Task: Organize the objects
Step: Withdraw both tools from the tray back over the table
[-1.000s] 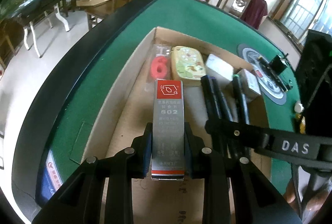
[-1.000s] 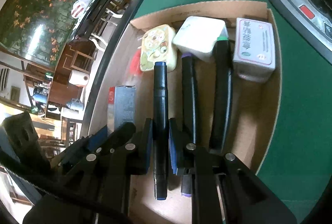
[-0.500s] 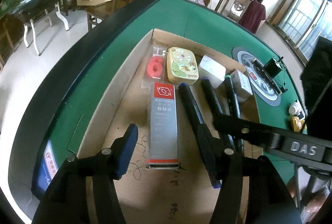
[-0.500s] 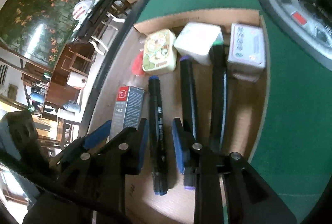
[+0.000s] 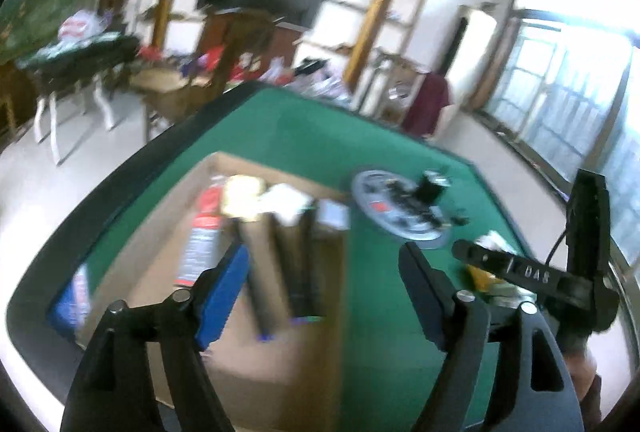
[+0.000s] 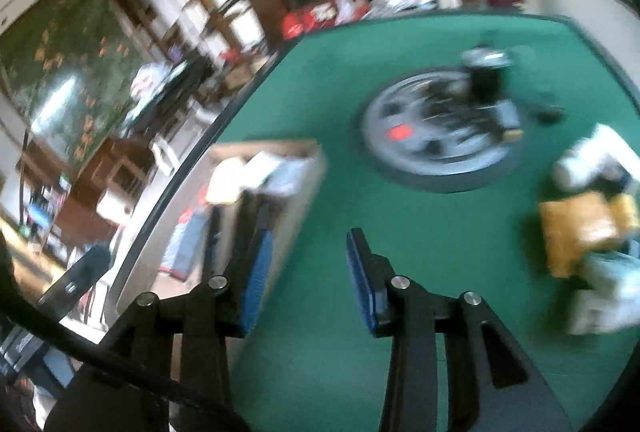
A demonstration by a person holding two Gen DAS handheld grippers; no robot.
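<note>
Both views are motion-blurred. A shallow cardboard tray lies on the green table. In it lie a grey and red glue box, three dark markers side by side, and pale boxes at the far end. My left gripper is open and empty, raised above the tray's near part. My right gripper is open and empty over bare green felt, to the right of the tray. A yellow packet and white items lie at the right.
A round grey console with small dark parts is set into the table's middle; it also shows in the left wrist view. The table's dark rim runs along the left. Chairs, tables and shelves stand beyond.
Both grippers have let go, the left of the glue box and the right of a marker, opened wide and pulled up and back from the tray. The right has swung to the right.
</note>
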